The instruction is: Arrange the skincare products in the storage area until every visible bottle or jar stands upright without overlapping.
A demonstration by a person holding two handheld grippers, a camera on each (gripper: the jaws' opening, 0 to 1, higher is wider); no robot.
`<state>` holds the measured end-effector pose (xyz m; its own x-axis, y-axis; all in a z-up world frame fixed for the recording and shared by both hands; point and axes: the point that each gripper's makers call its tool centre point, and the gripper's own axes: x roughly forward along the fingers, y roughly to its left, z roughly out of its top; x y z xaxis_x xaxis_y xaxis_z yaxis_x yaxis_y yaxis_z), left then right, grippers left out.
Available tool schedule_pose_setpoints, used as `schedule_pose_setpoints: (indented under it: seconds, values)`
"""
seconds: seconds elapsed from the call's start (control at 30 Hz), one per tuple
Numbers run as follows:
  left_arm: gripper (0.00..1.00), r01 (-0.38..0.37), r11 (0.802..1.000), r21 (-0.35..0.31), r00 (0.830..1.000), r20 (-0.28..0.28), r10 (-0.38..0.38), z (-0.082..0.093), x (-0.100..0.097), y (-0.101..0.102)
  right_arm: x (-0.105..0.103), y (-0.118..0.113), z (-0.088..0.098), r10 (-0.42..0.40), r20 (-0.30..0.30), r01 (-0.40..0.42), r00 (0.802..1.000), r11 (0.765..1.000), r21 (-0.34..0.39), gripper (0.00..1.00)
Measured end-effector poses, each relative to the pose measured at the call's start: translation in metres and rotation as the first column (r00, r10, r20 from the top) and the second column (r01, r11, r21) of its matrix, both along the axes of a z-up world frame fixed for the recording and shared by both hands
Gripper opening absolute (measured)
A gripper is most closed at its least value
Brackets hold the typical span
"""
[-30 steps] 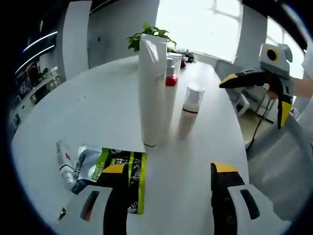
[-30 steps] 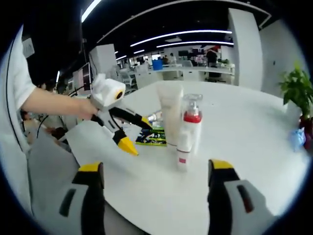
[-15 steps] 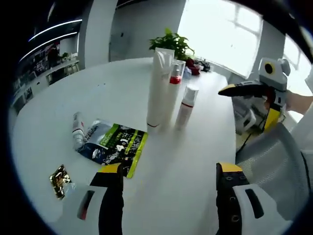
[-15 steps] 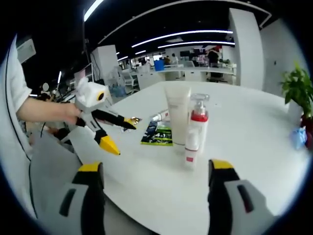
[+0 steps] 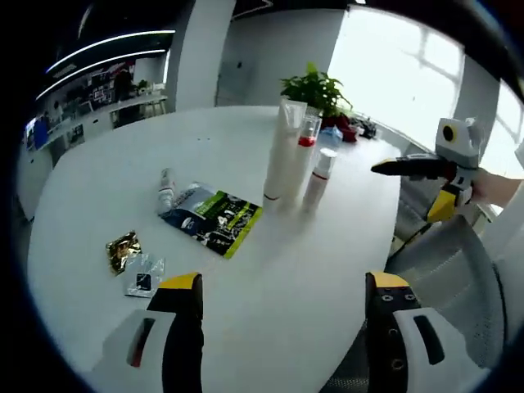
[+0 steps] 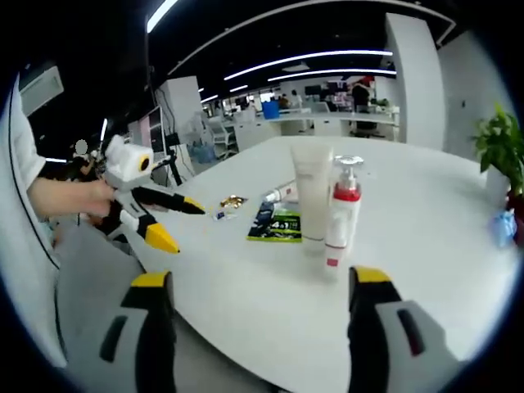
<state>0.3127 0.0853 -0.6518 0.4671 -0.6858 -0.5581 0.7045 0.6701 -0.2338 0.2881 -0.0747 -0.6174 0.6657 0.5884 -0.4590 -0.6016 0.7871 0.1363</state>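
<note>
On the tabletop [image 5: 98, 205] I count a tube [image 5: 282, 151], pump bottle [image 5: 304, 155] and small bottle [image 5: 319, 174] upright, clustered; small tube [image 5: 166, 190] lying flat; both grippers' fingers spread, empty; a careless reach could topple neighbours.

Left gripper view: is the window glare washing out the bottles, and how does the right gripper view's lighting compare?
Left gripper view: the window is blown out white, yet the tall white tube and pump bottle stay readable, backlit. Right gripper view: dim room, ceiling strip lights, even light on the tube. Both views bend the table edge.
</note>
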Motion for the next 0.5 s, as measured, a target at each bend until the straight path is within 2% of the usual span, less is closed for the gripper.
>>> schedule_pose_setpoints:
  seconds: [0.27, 0.5]
  values:
    - [0.8, -0.09, 0.996, -0.027, 0.996, 0.007, 0.091, 0.008, -0.021, 0.021, -0.005, 0.007, 0.001, -0.023, -0.02, 0.024, 1.0, 0.999, 0.047, 0.88]
    - [0.8, -0.167, 0.985, -0.051, 0.986, 0.012, 0.168, 0.017, -0.035, 0.042, -0.01, 0.009, 0.005, -0.044, -0.022, 0.045, 0.999, 0.997, 0.058, 0.88]
